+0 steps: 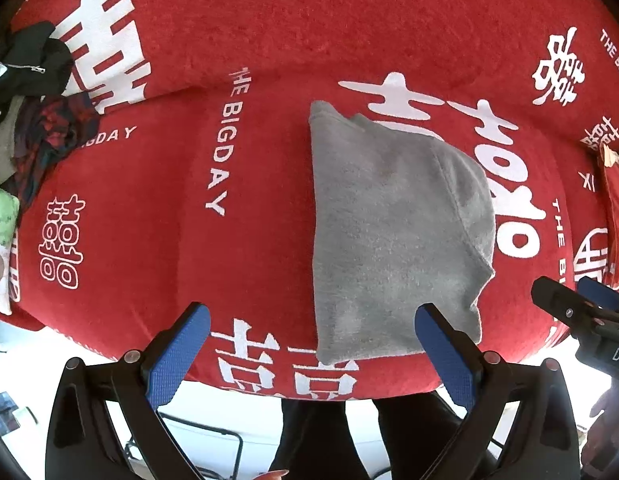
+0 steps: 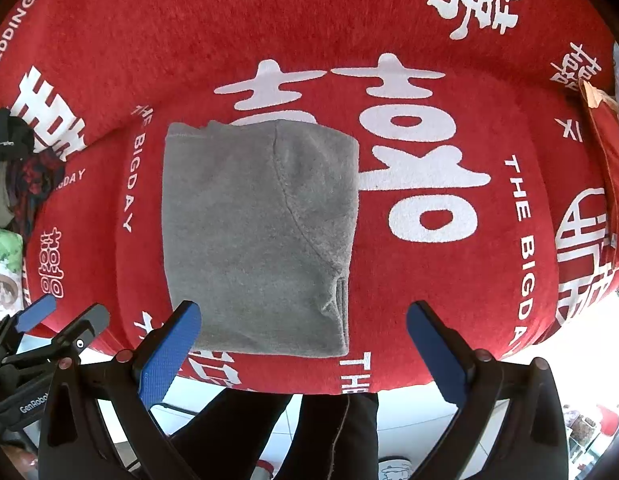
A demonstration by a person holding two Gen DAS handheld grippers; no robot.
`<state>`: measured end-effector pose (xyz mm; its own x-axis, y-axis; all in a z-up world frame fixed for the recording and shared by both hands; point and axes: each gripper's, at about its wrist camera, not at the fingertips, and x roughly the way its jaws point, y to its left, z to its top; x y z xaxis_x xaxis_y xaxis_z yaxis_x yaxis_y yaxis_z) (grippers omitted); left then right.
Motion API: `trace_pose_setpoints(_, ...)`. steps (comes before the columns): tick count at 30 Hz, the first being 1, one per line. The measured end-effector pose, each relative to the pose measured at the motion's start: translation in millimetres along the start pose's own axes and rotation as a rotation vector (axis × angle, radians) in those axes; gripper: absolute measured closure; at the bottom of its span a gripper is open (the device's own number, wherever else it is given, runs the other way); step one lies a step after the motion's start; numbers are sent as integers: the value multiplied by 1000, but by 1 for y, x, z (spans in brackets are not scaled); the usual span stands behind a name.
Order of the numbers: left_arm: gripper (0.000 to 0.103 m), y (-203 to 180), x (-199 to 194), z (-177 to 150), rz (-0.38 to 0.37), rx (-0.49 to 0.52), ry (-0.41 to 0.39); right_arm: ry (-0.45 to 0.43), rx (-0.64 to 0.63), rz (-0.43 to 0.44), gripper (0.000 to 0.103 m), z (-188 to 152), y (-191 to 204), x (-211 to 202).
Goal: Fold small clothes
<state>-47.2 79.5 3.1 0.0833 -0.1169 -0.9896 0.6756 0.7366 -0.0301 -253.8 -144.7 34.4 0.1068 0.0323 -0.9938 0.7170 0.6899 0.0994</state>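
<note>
A grey fleece garment (image 1: pixel 393 232) lies folded into a neat rectangle on the red cover (image 1: pixel 269 20); in the right wrist view the same garment (image 2: pixel 257 236) shows a curved seam. My left gripper (image 1: pixel 312 316) hangs open above the garment's near left corner, with nothing between its blue pads (image 1: pixel 181 352). My right gripper (image 2: pixel 303 312) hovers open over the garment's near right edge, holding nothing. Each gripper shows in the other's view: the right gripper (image 1: pixel 569 290) at the right edge, the left gripper (image 2: pixel 67 316) at the lower left.
The red cover (image 2: pixel 429 280) bears white characters and lettering and drapes over a sofa seat. A pile of dark clothes (image 1: pixel 37 92) lies at the far left beside a green printed cushion (image 1: pixel 1 216). A person's dark trouser legs (image 2: pixel 309 432) stand at the front edge over white floor.
</note>
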Motion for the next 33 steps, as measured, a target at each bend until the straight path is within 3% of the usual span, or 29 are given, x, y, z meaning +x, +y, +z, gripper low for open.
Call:
trace_pose_setpoints(7, 0, 2, 0, 3, -20, -24, 22, -16, -16, -23, 1, 2, 3, -5)
trace_pose_setpoints(33, 0, 4, -7, 9, 21, -24, 3, -37, -46, -57, 1, 5, 8, -12)
